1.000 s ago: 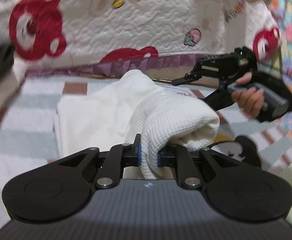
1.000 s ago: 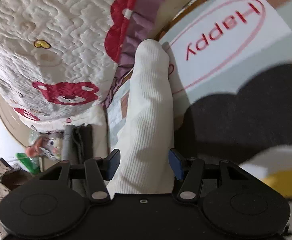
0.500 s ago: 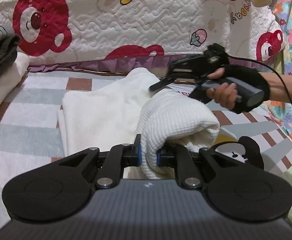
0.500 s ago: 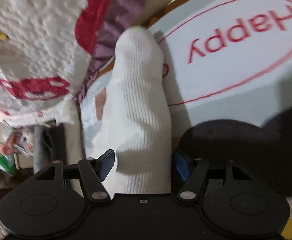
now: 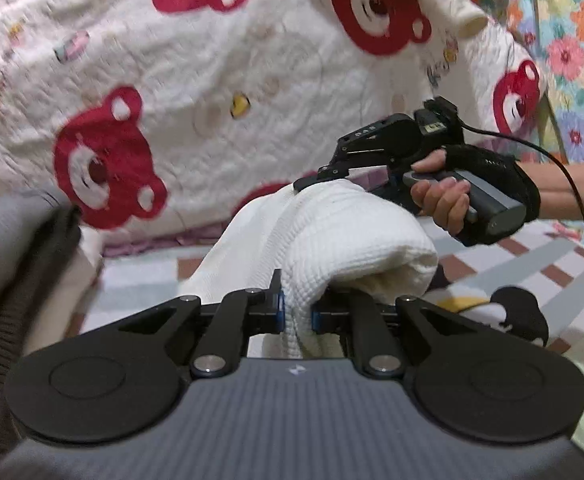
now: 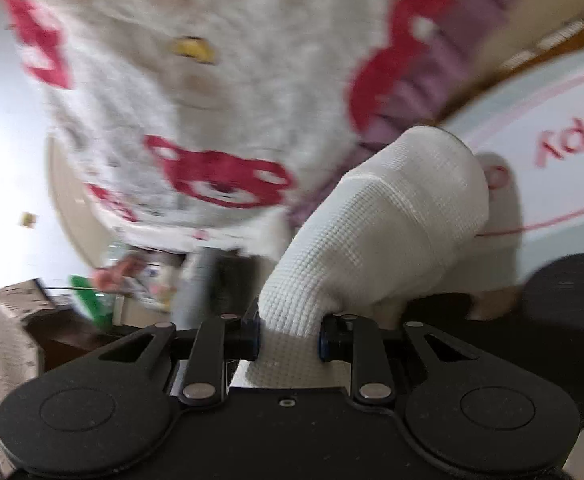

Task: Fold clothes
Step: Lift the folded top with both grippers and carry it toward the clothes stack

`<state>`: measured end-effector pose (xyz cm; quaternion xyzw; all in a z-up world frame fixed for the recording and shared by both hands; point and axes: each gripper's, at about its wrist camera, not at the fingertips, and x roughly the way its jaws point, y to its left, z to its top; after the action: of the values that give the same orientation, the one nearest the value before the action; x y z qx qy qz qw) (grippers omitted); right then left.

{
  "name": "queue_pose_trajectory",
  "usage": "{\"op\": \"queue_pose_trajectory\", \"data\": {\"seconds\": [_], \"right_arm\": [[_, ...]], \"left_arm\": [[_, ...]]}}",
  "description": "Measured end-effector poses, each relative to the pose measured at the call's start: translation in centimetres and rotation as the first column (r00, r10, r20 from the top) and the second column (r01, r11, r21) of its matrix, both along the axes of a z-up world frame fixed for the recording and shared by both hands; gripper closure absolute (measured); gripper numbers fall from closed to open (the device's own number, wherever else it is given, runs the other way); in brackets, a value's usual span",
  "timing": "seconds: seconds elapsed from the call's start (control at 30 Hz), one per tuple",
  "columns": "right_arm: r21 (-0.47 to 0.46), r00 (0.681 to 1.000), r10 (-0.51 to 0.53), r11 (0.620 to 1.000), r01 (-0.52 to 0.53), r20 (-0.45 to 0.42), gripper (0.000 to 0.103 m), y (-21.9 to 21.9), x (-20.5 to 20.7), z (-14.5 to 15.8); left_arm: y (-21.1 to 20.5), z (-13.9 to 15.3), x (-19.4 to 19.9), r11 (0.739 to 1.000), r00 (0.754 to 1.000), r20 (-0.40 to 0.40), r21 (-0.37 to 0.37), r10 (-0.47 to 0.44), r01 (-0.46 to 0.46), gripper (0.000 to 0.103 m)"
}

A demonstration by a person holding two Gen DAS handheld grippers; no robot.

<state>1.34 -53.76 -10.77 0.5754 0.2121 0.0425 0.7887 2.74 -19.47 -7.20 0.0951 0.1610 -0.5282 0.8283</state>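
Since 1 second ago, our right gripper (image 6: 289,334) closed on the white waffle-knit garment (image 5: 332,236); left gripper (image 5: 296,314) still pinches it, lifted above the mat (image 5: 532,256). Soft, light; hold folded edges.

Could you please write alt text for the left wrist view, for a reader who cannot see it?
The left tool is shut on a fold of a white waffle-knit garment, lifting it above a striped mat. Behind, a hand holds the right tool at the garment's far end, before a white quilt with red bears.
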Motion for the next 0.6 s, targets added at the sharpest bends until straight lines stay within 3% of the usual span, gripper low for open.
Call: {"op": "queue_pose_trajectory", "data": {"seconds": [0.13,0.37,0.43,0.5,0.6], "right_arm": [[0.024,0.997,-0.024,0.999,0.022,0.075,0.074,1.1,0.3,3.3],[-0.085,0.984,-0.006,0.996,0.021,0.180,0.074,4.8,4.3,12.2],[-0.101,0.990,-0.016,0.994,0.030,0.137,0.074,6.4,6.0,15.0],[-0.192,0.998,-0.004,0.981,0.015,0.060,0.074,8.5,8.0,18.6],[-0.352,0.999,0.046,0.934,-0.052,-0.024,0.074,12.5,11.5,22.7]], "left_arm": [[1.8,2.6,1.3,0.995,0.998,-0.027,-0.083,0.049,-0.051,0.092],[5.4,6.4,4.6,0.953,0.987,-0.088,-0.259,0.137,-0.156,0.092],[7.0,7.0,6.6,0.920,0.974,-0.181,-0.343,0.133,-0.190,0.092],[9.1,7.1,9.2,0.869,0.946,-0.306,-0.434,0.105,-0.236,0.092],[11.2,7.4,11.4,0.823,0.922,-0.360,-0.473,0.145,-0.314,0.092]]}}
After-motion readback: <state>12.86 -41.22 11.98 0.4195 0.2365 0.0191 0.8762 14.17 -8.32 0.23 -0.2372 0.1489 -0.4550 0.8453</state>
